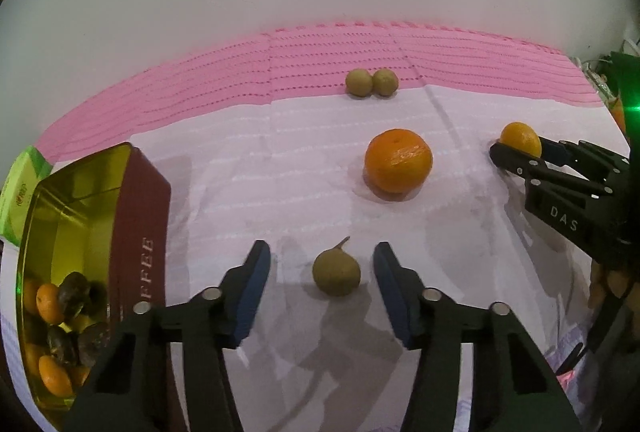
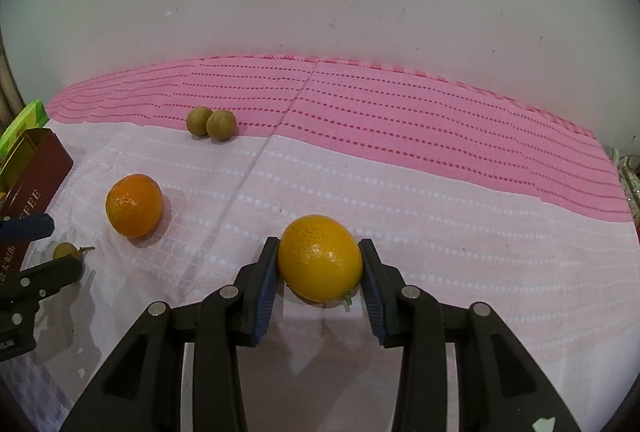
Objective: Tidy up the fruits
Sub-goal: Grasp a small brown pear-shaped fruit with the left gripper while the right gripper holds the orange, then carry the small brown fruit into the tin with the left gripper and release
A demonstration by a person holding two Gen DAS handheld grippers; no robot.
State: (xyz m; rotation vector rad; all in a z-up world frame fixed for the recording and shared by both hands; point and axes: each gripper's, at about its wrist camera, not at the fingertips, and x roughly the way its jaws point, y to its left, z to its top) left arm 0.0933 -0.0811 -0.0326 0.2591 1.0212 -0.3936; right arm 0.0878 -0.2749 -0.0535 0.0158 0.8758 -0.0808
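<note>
Pink dotted cloth covers my worktop (image 2: 440, 136). My right tool (image 2: 320, 264) is clamped on a small yellow-orange citrus fruit (image 2: 320, 258); my left tool (image 1: 322, 272) stands apart around a small brown stemmed fruit (image 1: 336, 272). I should close gently and centred, then carry both to the maroon-and-gold coffee tin (image 1: 140, 216).

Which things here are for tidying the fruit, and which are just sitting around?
For the job: yellow orange, big orange, stemmed brown fruit, two brown fruits, coffee tin.
Just lying about: green box, pink cloth.
</note>
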